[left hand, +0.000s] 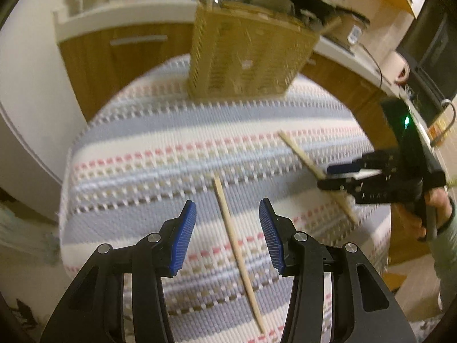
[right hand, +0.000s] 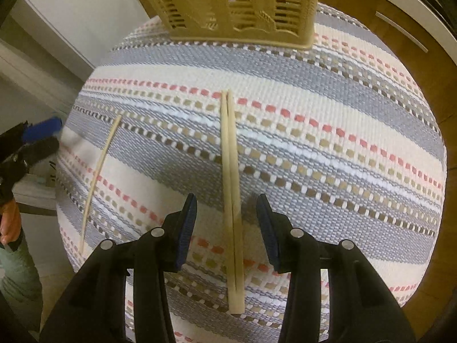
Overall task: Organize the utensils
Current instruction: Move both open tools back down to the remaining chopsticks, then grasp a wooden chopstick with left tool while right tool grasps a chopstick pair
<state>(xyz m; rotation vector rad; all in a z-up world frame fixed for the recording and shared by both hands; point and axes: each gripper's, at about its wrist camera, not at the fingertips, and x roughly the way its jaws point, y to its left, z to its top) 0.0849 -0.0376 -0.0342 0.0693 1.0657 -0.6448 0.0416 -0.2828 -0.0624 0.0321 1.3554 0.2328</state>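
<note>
A thin wooden stick lies on the striped cloth, running away from me. My left gripper is open just above it, one blue pad on each side, neither touching. To the right a joined pair of chopsticks lies under my right gripper. In the right wrist view that pair runs between the pads of the open right gripper, with gaps on both sides. The thin stick and the left gripper show at the left. A tan woven basket stands at the cloth's far edge.
The striped cloth covers a small table whose edges drop away on all sides. Wooden cabinets with a metal handle stand behind, under a white counter. A mug sits on the counter at right. A hand holds the right gripper.
</note>
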